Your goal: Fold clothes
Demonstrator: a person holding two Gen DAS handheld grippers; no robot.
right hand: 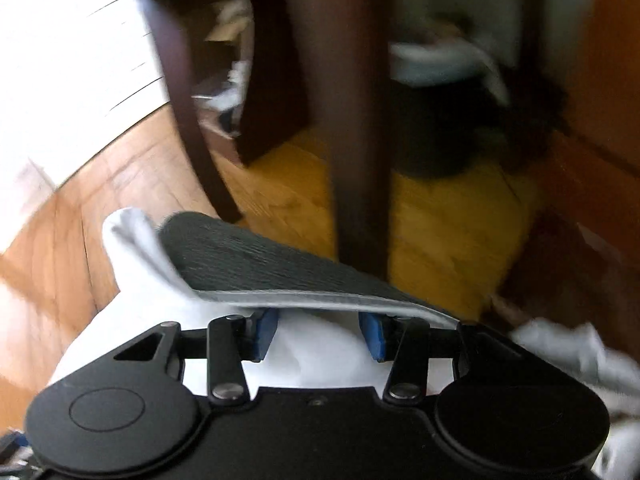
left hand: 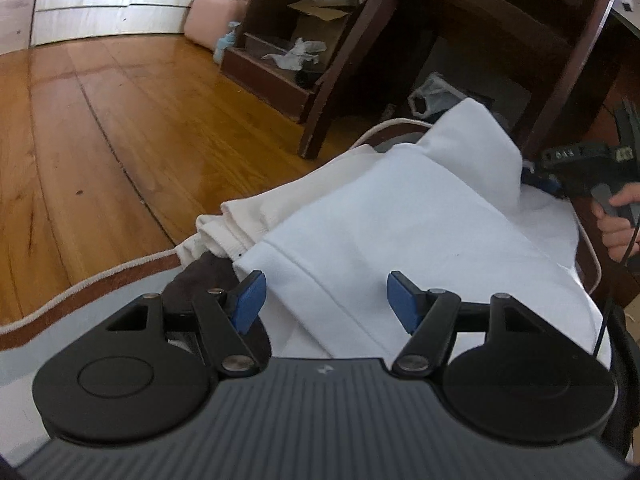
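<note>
Left gripper (left hand: 326, 300): jaws apart, blue pads (left hand: 250, 300) facing each other across a wide gap; nothing is pinched between them. It points forward and downward.

Right gripper (right hand: 318, 334): jaws partly apart, blue pads (right hand: 264, 334) visible on both sides. Whether they press on anything cannot be told; the view is blurred and the fingertips are partly covered. In the left wrist view the right gripper (left hand: 560, 176) shows at the right edge, with the person's hand (left hand: 618, 220) wrapped around its handle, fingers curled.
</note>
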